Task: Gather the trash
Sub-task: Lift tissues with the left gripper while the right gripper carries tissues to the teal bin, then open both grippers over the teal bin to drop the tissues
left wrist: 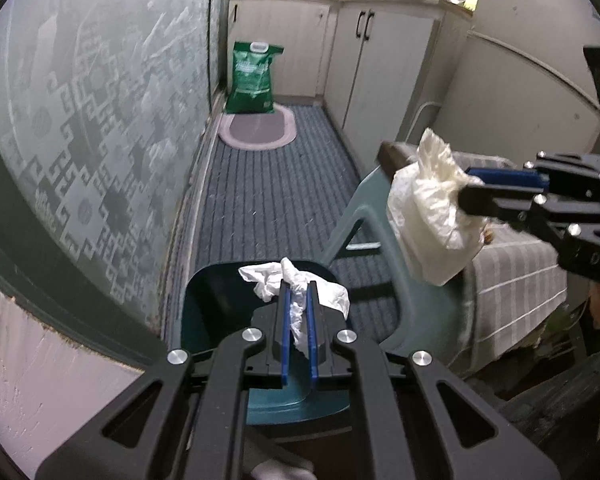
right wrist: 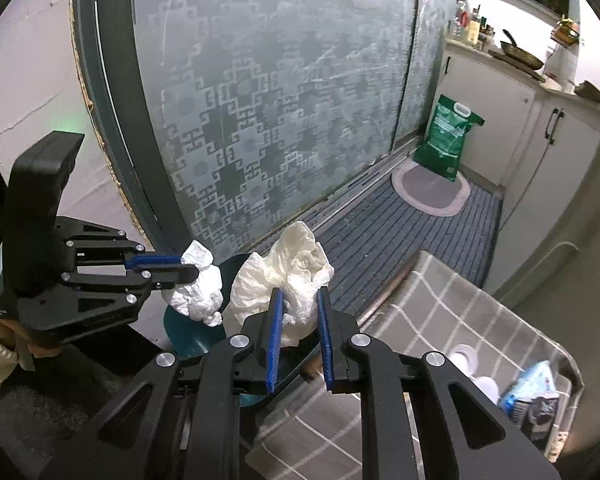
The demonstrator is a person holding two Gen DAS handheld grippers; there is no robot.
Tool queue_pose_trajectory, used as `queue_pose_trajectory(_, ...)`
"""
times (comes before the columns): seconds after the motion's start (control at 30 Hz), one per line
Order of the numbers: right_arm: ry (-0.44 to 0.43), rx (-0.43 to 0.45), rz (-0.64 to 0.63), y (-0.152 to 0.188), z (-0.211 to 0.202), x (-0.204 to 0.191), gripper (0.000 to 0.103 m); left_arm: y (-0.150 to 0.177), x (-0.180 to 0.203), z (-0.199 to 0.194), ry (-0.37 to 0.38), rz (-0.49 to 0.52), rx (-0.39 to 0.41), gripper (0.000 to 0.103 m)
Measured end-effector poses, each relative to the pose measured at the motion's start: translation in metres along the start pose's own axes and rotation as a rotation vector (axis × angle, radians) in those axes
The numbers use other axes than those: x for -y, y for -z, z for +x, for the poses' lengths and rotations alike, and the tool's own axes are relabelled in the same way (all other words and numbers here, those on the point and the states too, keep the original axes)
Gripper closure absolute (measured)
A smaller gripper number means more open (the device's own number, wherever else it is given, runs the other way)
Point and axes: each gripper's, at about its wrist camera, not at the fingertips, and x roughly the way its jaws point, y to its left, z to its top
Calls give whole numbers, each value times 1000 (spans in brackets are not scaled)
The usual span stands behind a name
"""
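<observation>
My left gripper (left wrist: 298,286) is shut on a crumpled white tissue (left wrist: 296,284) and holds it over the open mouth of a dark teal bin (left wrist: 216,296). In the right wrist view the left gripper (right wrist: 190,266) holds that tissue (right wrist: 198,288) above the bin (right wrist: 192,336). My right gripper (right wrist: 299,292) is shut on a larger crumpled white paper wad (right wrist: 288,272), held in the air just right of the bin. In the left wrist view the right gripper (left wrist: 470,190) and its wad (left wrist: 428,208) hang to the right, above the bin's lid.
A patterned glass sliding door (right wrist: 260,100) runs along the left. A grey checked cloth (right wrist: 440,312) covers a surface at right, with packets on it (right wrist: 532,400). A green sack (left wrist: 252,78) and an oval mat (left wrist: 258,130) lie at the far end by white cabinets (left wrist: 380,64).
</observation>
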Motion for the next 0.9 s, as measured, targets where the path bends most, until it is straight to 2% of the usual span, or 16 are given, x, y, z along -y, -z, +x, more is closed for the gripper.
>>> queue_pose_trajectory(0.2,-11,-45,-21,-8,23,-18,86,12,-18,11,-30,-13,-56,94)
queue_pose_trajectory(0.23,-9,-54,-21,-10,27,-21,86,14,-20,12,-34,-18,-60,90)
queue_pose_trajectory(0.27,-6,-63,-21,-10,31,-22,86,14,-23,12,-37,-24,-62,82)
queue_pose_trajectory(0.33,1,-84,-19,-11,40,-26,86,16,-29,12,-55,-38,-59,77)
queue_pose_trajectory(0.67,5,-181,-14,-6,83,-37,86,18,-37,-10,-75,-41,-14,78)
queue_pose_trajectory(0.9,1,-227,-14,-2,108,-44,86,13,-32,-30,-76,-16,53,78)
